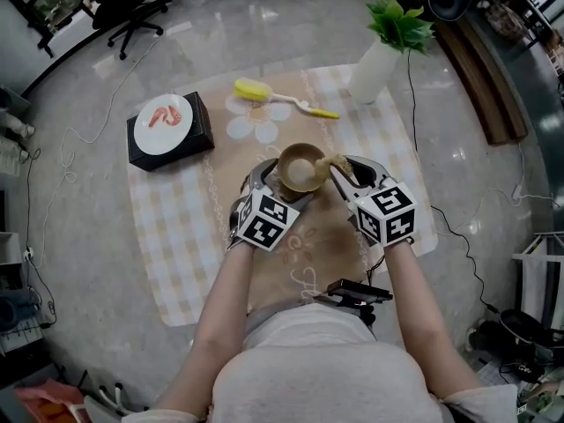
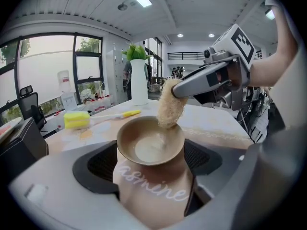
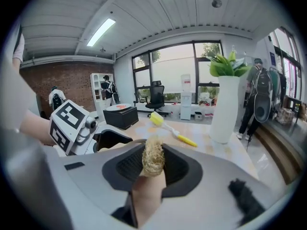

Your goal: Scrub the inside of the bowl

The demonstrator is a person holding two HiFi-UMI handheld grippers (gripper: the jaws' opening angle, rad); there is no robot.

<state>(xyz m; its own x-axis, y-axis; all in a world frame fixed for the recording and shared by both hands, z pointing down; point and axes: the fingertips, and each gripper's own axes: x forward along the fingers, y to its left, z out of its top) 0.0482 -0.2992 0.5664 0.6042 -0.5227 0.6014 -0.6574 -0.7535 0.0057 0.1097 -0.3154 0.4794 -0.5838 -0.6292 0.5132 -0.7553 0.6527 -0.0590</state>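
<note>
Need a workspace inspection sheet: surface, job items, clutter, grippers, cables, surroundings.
Surface: checked tablecloth with a flower print in the middle.
Job's things: brown bowl tilted in the left jaws; the loofah scrubber has its tip inside the bowl.
Clutter: yellow dish brush; white vase with a green plant; black box carrying a white plate of red food.
Grippers: left gripper shut on the bowl; right gripper shut on the loofah scrubber.
Cables: black cable runs past the vase and off to the floor; thin white cable on the floor at left.
Surroundings: office chair, glossy floor, people in the background.
</note>
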